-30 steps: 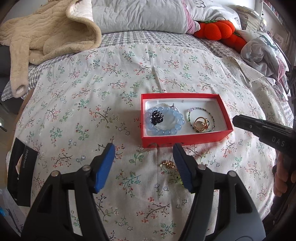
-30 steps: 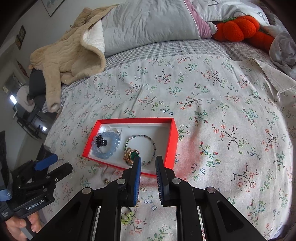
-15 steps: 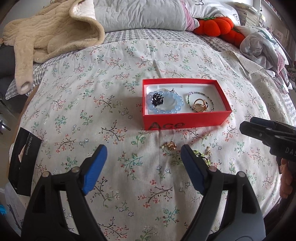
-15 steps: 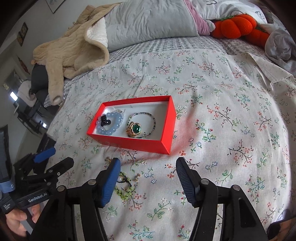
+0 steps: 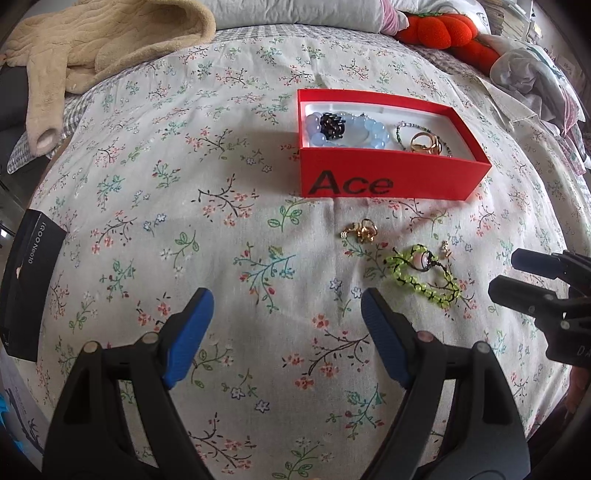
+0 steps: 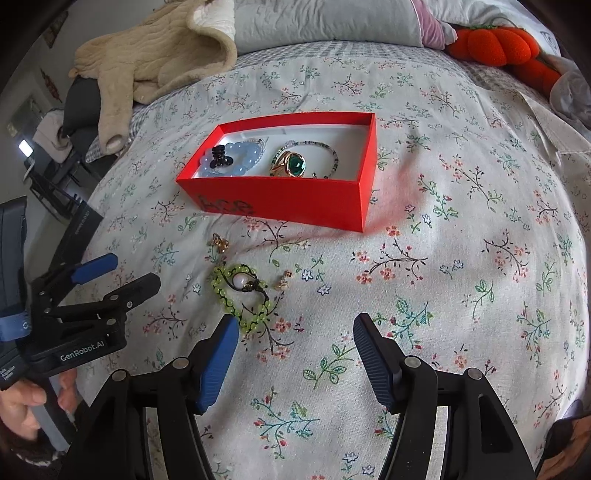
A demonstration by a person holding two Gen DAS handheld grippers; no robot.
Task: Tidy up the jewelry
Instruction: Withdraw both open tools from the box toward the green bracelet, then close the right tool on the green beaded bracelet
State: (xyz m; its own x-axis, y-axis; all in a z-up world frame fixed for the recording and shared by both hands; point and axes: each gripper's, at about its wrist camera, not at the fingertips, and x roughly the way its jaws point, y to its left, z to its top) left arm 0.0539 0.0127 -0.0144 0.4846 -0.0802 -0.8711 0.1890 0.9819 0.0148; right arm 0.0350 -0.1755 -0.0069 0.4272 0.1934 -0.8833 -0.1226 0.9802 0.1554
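Note:
A red box [image 5: 388, 181] [image 6: 295, 199] marked "Ace" sits on the floral bedspread. It holds a blue bead bracelet [image 5: 373, 129] [image 6: 243, 151], a black hair claw [image 5: 332, 123] [image 6: 220, 157], a gold ring with a green stone [image 6: 291, 164] [image 5: 424, 144] and a thin beaded bracelet [image 6: 332, 155]. In front of the box lie a green bead bracelet [image 5: 424, 275] [image 6: 243, 295], a gold charm [image 5: 362, 232] [image 6: 220, 243] and a small gold piece [image 5: 446, 248] [image 6: 282, 281]. My left gripper [image 5: 286, 295] is open and empty, left of the green bracelet. My right gripper [image 6: 295, 321] is open and empty, its left finger just below the bracelet.
A beige fleece garment [image 5: 92, 40] and a grey pillow [image 6: 325, 18] lie at the head of the bed. An orange plush [image 5: 436, 29] and crumpled clothes [image 5: 532, 77] sit at the far right. A black carton [image 5: 29, 288] leans at the bed's left edge.
Both grippers have drawn back from the box and sunk toward the bedspread. The right jaws went from nearly shut to wide open; the left jaws widened. The green bracelet came into view.

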